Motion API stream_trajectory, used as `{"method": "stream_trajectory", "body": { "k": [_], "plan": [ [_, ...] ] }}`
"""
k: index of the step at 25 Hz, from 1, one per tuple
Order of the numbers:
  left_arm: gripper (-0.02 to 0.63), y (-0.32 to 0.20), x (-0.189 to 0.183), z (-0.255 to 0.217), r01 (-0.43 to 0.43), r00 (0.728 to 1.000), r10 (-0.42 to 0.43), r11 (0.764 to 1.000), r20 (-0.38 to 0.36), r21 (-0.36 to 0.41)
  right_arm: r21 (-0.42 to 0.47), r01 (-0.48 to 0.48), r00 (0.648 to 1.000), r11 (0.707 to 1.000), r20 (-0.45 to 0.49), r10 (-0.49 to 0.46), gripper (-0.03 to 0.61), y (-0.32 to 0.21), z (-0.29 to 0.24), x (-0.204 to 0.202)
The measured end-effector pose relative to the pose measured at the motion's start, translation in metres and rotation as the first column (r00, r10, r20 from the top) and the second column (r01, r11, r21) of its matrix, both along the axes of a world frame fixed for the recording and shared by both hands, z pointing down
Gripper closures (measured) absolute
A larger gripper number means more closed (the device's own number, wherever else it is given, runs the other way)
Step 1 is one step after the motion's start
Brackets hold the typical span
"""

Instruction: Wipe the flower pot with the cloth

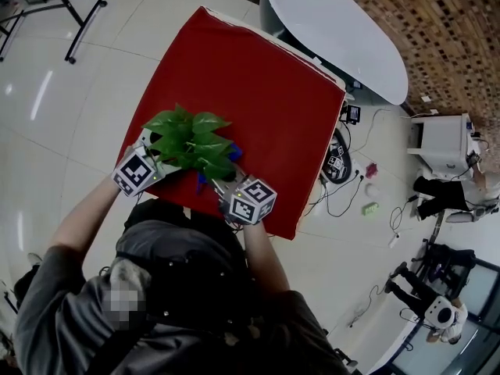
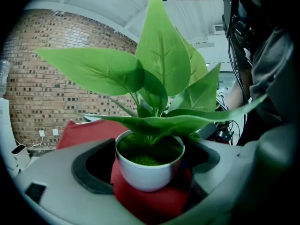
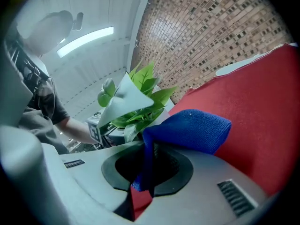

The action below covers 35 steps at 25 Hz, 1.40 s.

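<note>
A white flower pot (image 2: 148, 174) with a green leafy plant (image 1: 191, 141) stands near the front edge of the red table (image 1: 258, 84). My left gripper (image 1: 158, 165) reaches in from the left. Its dark pads (image 2: 92, 168) sit against both sides of the pot, so it is shut on the pot. My right gripper (image 1: 226, 187) is just right of the plant and is shut on a blue cloth (image 3: 188, 127), which bulges out past the jaws. A bit of the cloth (image 1: 234, 153) shows under the leaves. In the head view the leaves hide the pot.
A white oval table (image 1: 336, 30) stands beyond the red one. Cables and small devices (image 1: 341, 165) lie on the tiled floor to the right, near a white cabinet (image 1: 440, 141). Black stand legs (image 1: 82, 23) are at the far left. A brick wall (image 2: 42, 97) lies behind.
</note>
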<state>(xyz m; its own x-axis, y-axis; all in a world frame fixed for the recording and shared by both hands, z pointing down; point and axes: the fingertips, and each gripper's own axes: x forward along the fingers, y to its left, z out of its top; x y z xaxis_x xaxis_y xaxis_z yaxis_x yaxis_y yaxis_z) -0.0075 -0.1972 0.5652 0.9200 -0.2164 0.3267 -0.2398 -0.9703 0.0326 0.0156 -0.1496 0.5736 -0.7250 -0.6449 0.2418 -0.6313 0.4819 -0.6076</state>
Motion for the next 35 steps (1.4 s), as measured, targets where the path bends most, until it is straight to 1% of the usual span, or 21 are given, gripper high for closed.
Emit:
{"method": "stream_trajectory", "body": {
  "k": [2,6,9,11,12,15,17,19,20,21,22,25,26,27,30,33,35],
  "plan": [
    [0.127,0.001,-0.001,-0.002,0.002,1.000,-0.002,1.000,0.003,0.002,-0.003,-0.005,1.000,1.000,-0.010,0.005,0.518,0.005,-0.001,-0.001],
    [0.127,0.003,-0.002,-0.006,0.035,0.999,-0.035,0.999,0.009,0.020,-0.003,-0.074,0.996,0.997,-0.040,0.074,0.517,0.010,-0.002,0.016],
    [0.121,0.002,-0.006,-0.008,0.113,0.994,-0.113,0.993,0.004,0.041,-0.004,-0.102,0.993,0.995,-0.065,0.102,0.517,0.015,-0.002,0.034],
    [0.120,0.003,-0.015,-0.009,0.184,0.983,-0.184,0.983,0.000,0.021,-0.005,-0.113,0.991,0.994,-0.077,0.113,0.517,0.018,-0.003,0.046],
    [0.120,0.005,-0.020,-0.008,0.227,0.974,-0.227,0.974,-0.001,0.000,-0.004,-0.122,0.989,0.993,-0.079,0.121,0.517,0.019,-0.003,0.052],
    [0.120,0.020,-0.034,-0.003,0.354,0.935,-0.355,0.932,0.000,-0.075,-0.002,-0.138,0.987,0.990,-0.084,0.137,0.517,0.021,-0.003,0.066],
    [0.120,0.034,-0.035,0.000,0.404,0.913,-0.407,0.908,-0.004,-0.109,0.004,-0.135,0.987,0.991,-0.088,0.135,0.517,0.021,-0.003,0.072],
    [0.120,0.045,-0.030,0.000,0.443,0.895,-0.446,0.890,-0.001,-0.112,0.012,-0.126,0.988,0.992,-0.093,0.127,0.517,0.020,-0.004,0.079],
    [0.118,0.047,-0.026,0.000,0.469,0.882,-0.471,0.877,0.005,-0.108,0.017,-0.122,0.988,0.992,-0.095,0.123,0.517,0.020,-0.005,0.083],
    [0.117,0.047,-0.022,-0.001,0.502,0.864,-0.504,0.858,0.009,-0.105,0.021,-0.119,0.988,0.993,-0.096,0.121,0.517,0.019,-0.006,0.088],
    [0.118,0.045,-0.019,-0.002,0.539,0.841,-0.541,0.836,0.012,-0.106,0.025,-0.118,0.988,0.993,-0.096,0.120,0.517,0.018,-0.007,0.093],
    [0.117,0.034,-0.011,-0.004,0.639,0.766,-0.643,0.759,0.005,-0.123,0.035,-0.122,0.988,0.992,-0.096,0.125,0.517,0.014,-0.009,0.108],
    [0.118,0.030,-0.008,-0.005,0.663,0.745,-0.667,0.739,0.005,-0.118,0.039,-0.125,0.987,0.991,-0.098,0.128,0.517,0.013,-0.010,0.112],
    [0.118,0.027,-0.005,-0.005,0.682,0.728,-0.685,0.724,0.010,-0.102,0.045,-0.128,0.986,0.991,-0.102,0.132,0.517,0.012,-0.010,0.117],
    [0.118,0.020,0.005,0.000,0.719,0.695,-0.717,0.695,0.046,-0.025,0.061,-0.142,0.982,0.988,-0.114,0.149,0.517,0.009,-0.010,0.136],
    [0.118,0.012,0.007,0.005,0.758,0.648,-0.758,0.651,0.072,0.034,0.066,-0.150,0.981,0.986,-0.113,0.157,0.517,0.006,-0.011,0.152],
    [0.118,0.008,0.009,0.004,0.774,0.623,-0.778,0.628,0.079,0.082,0.068,-0.150,0.981,0.986,-0.111,0.157,0.517,0.005,-0.011,0.159]
  ]
}}
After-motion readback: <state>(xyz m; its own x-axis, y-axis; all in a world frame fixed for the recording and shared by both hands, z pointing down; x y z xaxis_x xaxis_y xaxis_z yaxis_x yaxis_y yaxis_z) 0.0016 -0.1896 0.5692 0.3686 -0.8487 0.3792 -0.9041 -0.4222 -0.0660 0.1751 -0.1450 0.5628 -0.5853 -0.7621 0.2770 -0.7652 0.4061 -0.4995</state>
